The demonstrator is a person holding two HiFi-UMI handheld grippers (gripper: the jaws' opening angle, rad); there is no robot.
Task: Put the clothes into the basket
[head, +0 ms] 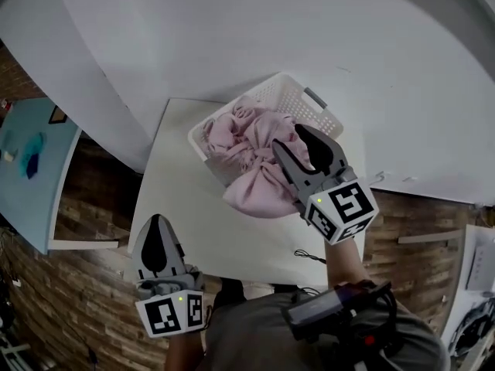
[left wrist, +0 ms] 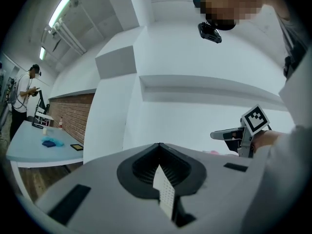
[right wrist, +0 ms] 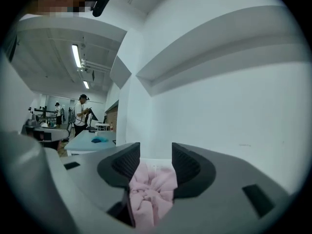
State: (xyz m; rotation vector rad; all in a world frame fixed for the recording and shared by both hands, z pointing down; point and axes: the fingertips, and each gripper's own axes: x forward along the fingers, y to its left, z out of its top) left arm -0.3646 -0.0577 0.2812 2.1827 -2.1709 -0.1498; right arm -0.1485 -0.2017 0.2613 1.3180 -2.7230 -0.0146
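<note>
**Item: pink clothes at the basket, right gripper over them**

Location. The white basket (head: 321, 107) stands at the far right of the white table (head: 193, 230). The pink clothes (head: 259, 184) lie as one bunched heap. Most of it is inside the basket, and one rounded fold spills over the near rim toward the table top.

Right gripper (head: 288, 136). It sits directly over the heap and points far and a little left. Its fingers stand at a middling width. In the right gripper view a gathered knot of pink cloth (right wrist: 148, 191) fills the gap between them, and the hold looks slack rather than pinched.

Left gripper (head: 157, 226). It is at the near left edge of the table, well apart from basket and clothes. Its fingers are closed together with nothing between them.

Governing relation. The heap's long axis runs from the far side of the basket to the overhanging near fold. That fold lies just near and left of the right gripper's fingers, so the right gripper is much the nearer one.

Status, as judged. The task is nearly done. The overhanging fold probably needs tucking in.
</note>
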